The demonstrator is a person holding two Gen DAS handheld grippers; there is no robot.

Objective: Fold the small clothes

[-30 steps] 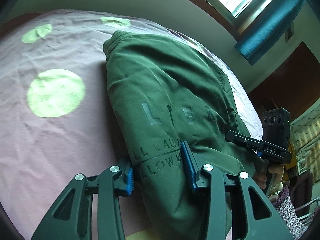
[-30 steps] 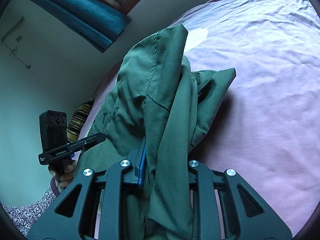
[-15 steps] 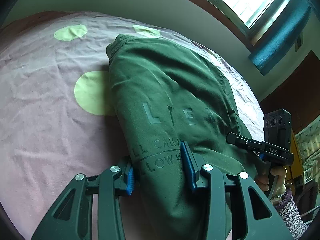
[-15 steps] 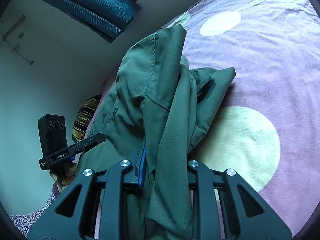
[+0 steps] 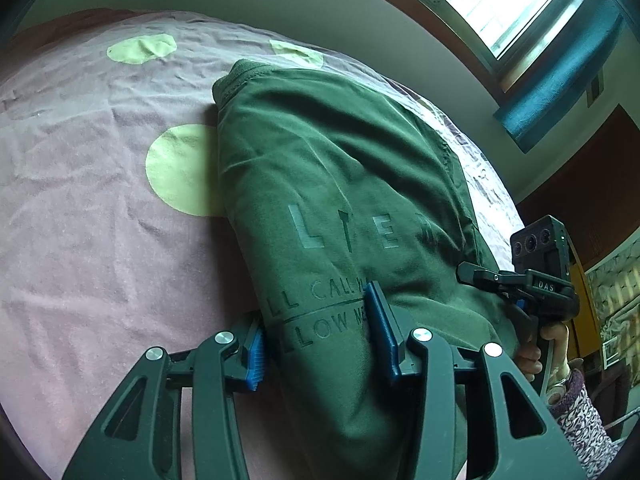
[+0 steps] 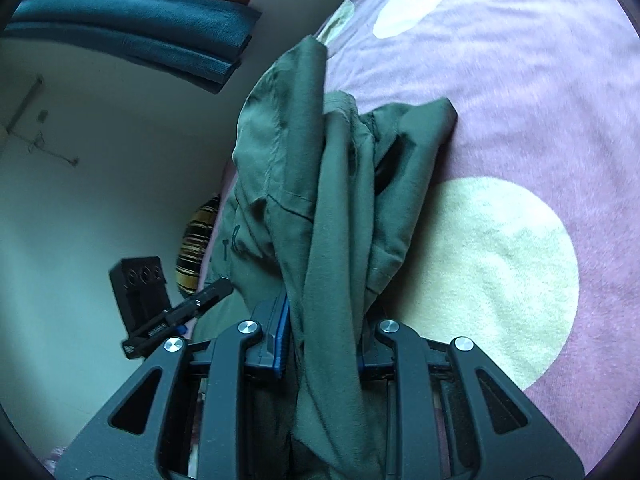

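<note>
Both grippers, left [image 5: 320, 336] and right [image 6: 320, 344], stayed clamped on the green shirt [image 5: 340, 184]. The shirt had moved across the pink bedsheet [image 5: 80, 260] over a yellow dot [image 5: 176, 168], so I think the fold was being carried over.

dark green cotton-like sweatshirt [image 5: 344, 184]: matt woven or knit cloth, soft, creased; ribbed hem band at the far end; raised tone-on-tone lettering with a slightly smoother, faintly shiny face.
pink bedsheet with pale yellow-green dots [image 5: 92, 216]: matt cloth, fine nap, wrinkled all over; in the right wrist view its big dot looks towel-rough.
left tool [image 5: 320, 340]: black moulded plastic frame, satin and smooth; bright round metal screw heads; blue ridged rubbery pads [image 5: 382, 328] on the fingers.
right tool [image 6: 320, 344]: same black satin plastic, polished metal screws, blue pad edge.
teal curtain [image 6: 132, 36]: thick, matt, ribbed fabric.
window frame [image 5: 452, 8]: brown wood, dull sheen.
</note>
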